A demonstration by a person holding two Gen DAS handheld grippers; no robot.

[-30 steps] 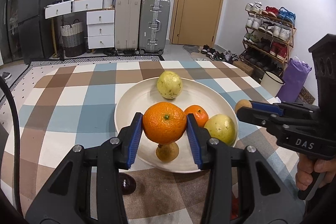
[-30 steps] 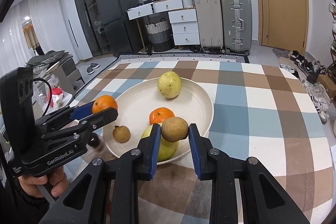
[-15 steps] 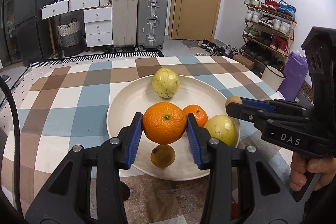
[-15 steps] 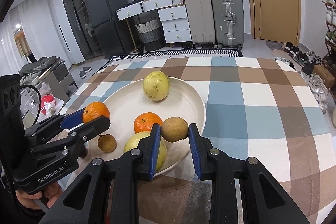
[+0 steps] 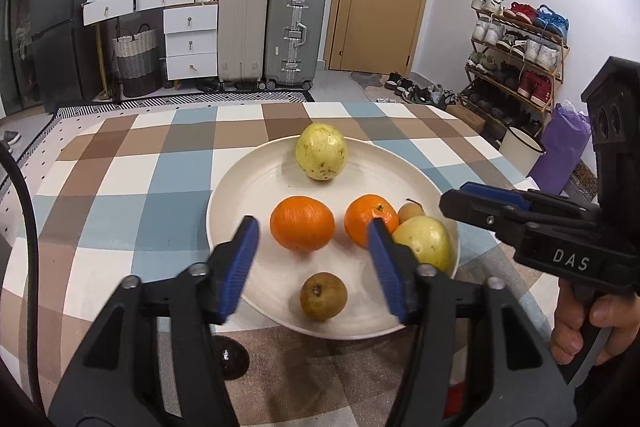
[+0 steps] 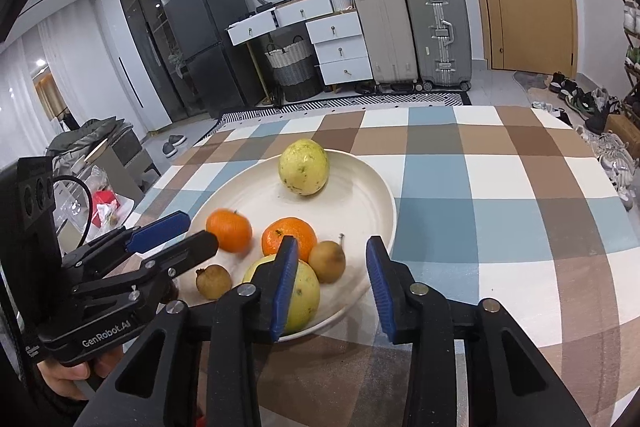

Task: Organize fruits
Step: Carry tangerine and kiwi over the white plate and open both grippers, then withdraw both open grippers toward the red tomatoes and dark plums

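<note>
In the left wrist view our left tongs [image 5: 314, 259] no longer clamp the big orange [image 5: 302, 223]: it has dropped out onto the cream plate [image 5: 240, 195], and the blue pads are opening on either side of it without touching. It lies beside a smaller orange [image 5: 370, 219], two yellow guavas at the far rim [image 5: 321, 151] and the right rim [image 5: 424, 241], and a brown longan [image 5: 323, 295] near the plate's front edge; our right tongs [image 5: 472, 201] hover over the plate's right rim. In the right wrist view those right tongs [image 6: 331, 287] are also opening, and the second longan [image 6: 327, 261] they gripped a moment ago now rests on the plate [image 6: 376, 195], nearer the left pad but free of both. We judge that both fruits are delivered, so the plate now holds six pieces. A dark fruit [image 5: 232, 359] remains on the checked cloth by the table's near edge, probably next. Behind the table [image 6: 520, 187] stand suitcases [image 6: 412, 31], a white drawer unit, a dark fridge and a wooden door.
</note>
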